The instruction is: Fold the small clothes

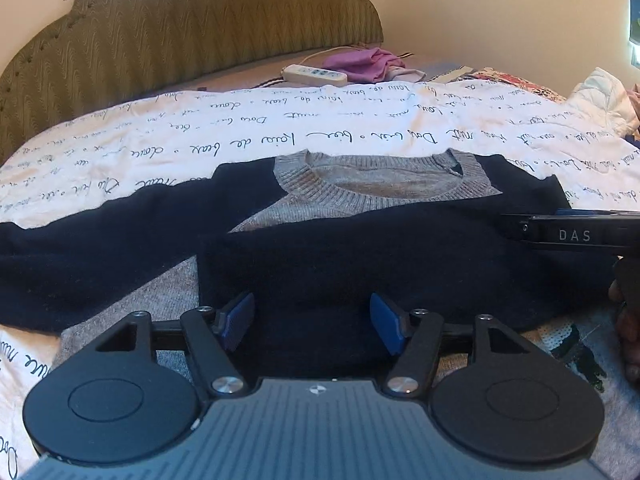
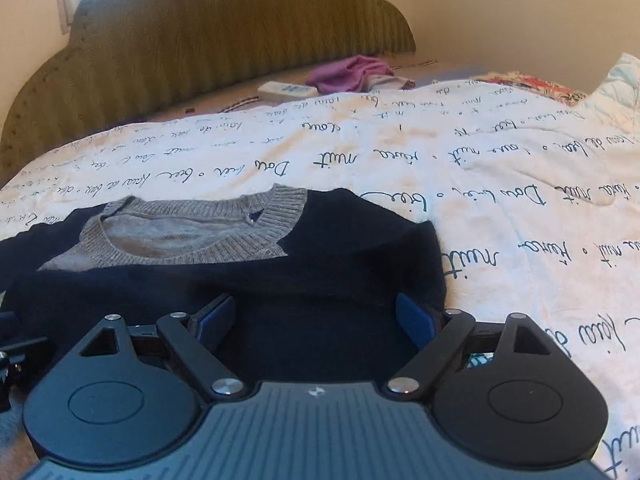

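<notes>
1. Sweater (image 1: pixel 360 248) lies flat on the sheet (image 1: pixel 360 128), collar (image 1: pixel 384 184) toward the headboard (image 1: pixel 180 28). One sleeve is folded across the chest; the other sleeve (image 1: pixel 72 256) runs out to the left, unfolded.
2. Left gripper (image 1: pixel 312 326): fingers spread, nothing between the blue pads (image 1: pixel 240 320); it hovers over the near part of the navy body.
3. Right gripper (image 2: pixel 314 320): fingers spread, empty, low over the sweater's right side, near the folded edge. Contact with the cloth cannot be told.
4. Judged step: bring the outstretched sleeve in over the body, then fold hem to collar.
5. To do it well: pinch the sleeve near the cuff, take only one layer, lift just enough to clear the body, lay it across parallel to the folded sleeve. Press the shoulder with the other gripper so the body does not drag.
6. Materials: knit, soft, limp; navy sleeves and panel, grey ribbed collar and grey front. Likely to stretch if pulled hard.
7. Sheet is white cotton-like with black script, slightly wrinkled; may bunch under a sliding fold.
8. Far off: power strip (image 1: pixel 314 75) and purple cloth (image 1: pixel 368 65), well apart from the work.
</notes>
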### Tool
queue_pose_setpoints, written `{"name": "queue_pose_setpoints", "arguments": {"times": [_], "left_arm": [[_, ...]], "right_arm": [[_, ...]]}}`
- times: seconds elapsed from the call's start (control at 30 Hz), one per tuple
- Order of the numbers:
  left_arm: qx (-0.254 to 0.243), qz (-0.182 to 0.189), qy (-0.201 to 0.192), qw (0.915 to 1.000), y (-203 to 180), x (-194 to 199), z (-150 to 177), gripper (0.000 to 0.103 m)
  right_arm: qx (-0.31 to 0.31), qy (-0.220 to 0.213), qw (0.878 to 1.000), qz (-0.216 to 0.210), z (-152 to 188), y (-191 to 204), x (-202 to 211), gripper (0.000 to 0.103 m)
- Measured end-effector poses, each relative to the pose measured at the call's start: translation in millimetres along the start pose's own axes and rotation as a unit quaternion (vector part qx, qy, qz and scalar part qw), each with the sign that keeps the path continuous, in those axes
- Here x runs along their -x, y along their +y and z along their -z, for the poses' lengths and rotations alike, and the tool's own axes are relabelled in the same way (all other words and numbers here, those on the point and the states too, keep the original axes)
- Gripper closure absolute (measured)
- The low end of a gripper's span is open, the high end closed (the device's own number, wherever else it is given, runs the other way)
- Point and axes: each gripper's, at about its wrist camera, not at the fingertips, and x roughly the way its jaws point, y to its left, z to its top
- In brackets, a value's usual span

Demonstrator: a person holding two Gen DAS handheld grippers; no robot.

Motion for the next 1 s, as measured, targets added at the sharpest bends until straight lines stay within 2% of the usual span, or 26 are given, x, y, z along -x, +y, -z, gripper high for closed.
{"name": "queue_pose_setpoints", "arguments": {"times": [0.1, 0.5, 0.73, 1.0], "left_arm": [[0.001, 0.005, 0.0, 1.0, 5.4, -2.7, 0.6, 0.03], [0.0, 0.005, 0.005, 1.0, 12.3, -0.3, -3.2, 0.03], [-0.006, -0.009, -0.018, 0.9998, 6.3, -1.6, 5.7, 0.027], [-0.004, -0.008, -0.021, 0.9997, 7.6, -1.9, 6.4, 0.025]], "right_arm": [[0.01, 0.003, 1.0, 0.009, -0.4, 3.5, -1.4, 0.014], [0.017, 0.002, 1.0, 0.013, -2.4, 6.6, -1.6, 0.013], [0.017, 0.002, 1.0, 0.013, -2.6, 6.8, -1.5, 0.013], [0.017, 0.002, 1.0, 0.012, -2.4, 6.8, -1.3, 0.013]]}}
